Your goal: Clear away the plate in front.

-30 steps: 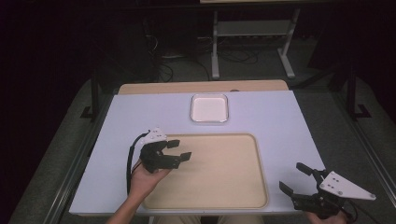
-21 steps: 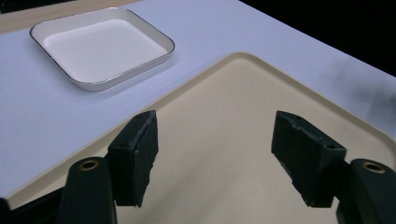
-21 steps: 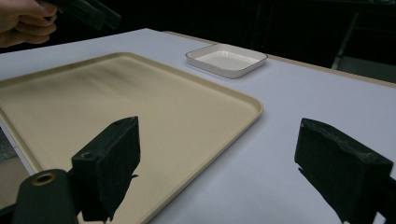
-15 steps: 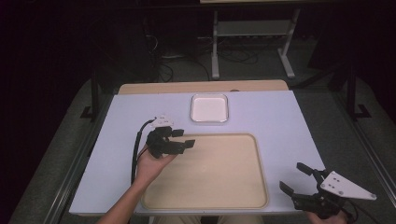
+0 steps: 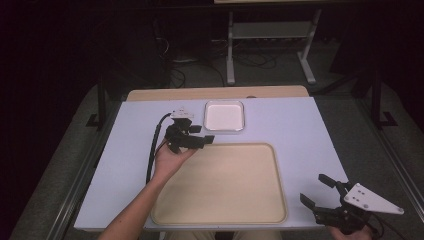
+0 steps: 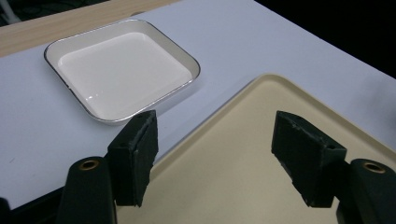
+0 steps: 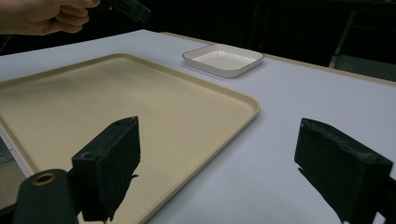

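My left gripper hovers over the far left corner of the beige tray, pointing at the white square dish. Its jaws have just been opening and stand wide with nothing between them. In the left gripper view, the left gripper frames the tray's corner, with the empty dish just beyond. My right gripper rests open past the tray's near right corner. In the right gripper view, the right gripper looks across the bare tray to the dish; it holds nothing.
The tray and dish lie on a pale table top with a wooden strip along its far edge. A metal stand and cables sit on the dark floor behind. A black cable trails from the left gripper.
The left hand has carried its gripper away from the person and slightly rightward, from the tray's left edge toward the white dish. The right gripper has not moved.
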`<state>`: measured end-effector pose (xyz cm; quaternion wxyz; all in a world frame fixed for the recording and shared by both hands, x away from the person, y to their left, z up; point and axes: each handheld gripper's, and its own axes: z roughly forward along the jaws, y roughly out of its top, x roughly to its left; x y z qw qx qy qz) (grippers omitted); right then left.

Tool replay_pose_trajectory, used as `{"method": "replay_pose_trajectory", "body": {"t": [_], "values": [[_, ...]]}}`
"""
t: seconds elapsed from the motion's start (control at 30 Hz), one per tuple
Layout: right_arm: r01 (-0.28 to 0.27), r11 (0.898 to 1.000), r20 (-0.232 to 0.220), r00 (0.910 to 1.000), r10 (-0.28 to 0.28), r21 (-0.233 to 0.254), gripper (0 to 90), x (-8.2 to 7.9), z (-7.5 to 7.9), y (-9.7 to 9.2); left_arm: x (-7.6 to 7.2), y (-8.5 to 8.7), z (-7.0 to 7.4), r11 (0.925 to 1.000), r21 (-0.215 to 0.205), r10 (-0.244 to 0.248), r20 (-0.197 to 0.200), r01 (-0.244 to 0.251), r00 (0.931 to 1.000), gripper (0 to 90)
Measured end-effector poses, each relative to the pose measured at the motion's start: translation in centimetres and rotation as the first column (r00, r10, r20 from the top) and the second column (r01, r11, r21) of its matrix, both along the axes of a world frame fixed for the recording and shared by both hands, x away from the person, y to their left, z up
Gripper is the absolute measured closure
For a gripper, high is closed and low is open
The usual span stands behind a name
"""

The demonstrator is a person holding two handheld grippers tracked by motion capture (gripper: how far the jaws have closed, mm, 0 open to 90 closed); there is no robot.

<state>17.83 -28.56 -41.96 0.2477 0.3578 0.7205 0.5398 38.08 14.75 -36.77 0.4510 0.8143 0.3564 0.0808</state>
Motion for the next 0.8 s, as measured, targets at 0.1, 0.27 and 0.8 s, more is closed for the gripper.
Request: {"method": "replay_pose_trajectory", "body": {"t": [0.1,0.27,0.8], "values": [[-0.002,1.000,0.000,1.0000,0.002,-0.001,13.3,0.0,0.0,0.0,0.8,-0.2,0.0,0.9996,0.029,-0.005,-0.010,0.006,0.9999,29.7],[-0.002,1.000,0.000,1.0000,0.002,0.001,13.3,0.0,0.0,0.0,2.5,-0.7,0.2,0.9985,0.055,0.000,-0.019,0.001,0.9998,29.5],[0.000,1.000,0.003,1.0000,0.000,0.005,13.3,0.0,0.0,-0.1,7.2,-1.3,-0.5,0.9944,0.055,0.095,-0.082,-0.090,0.9921,33.2]]}}
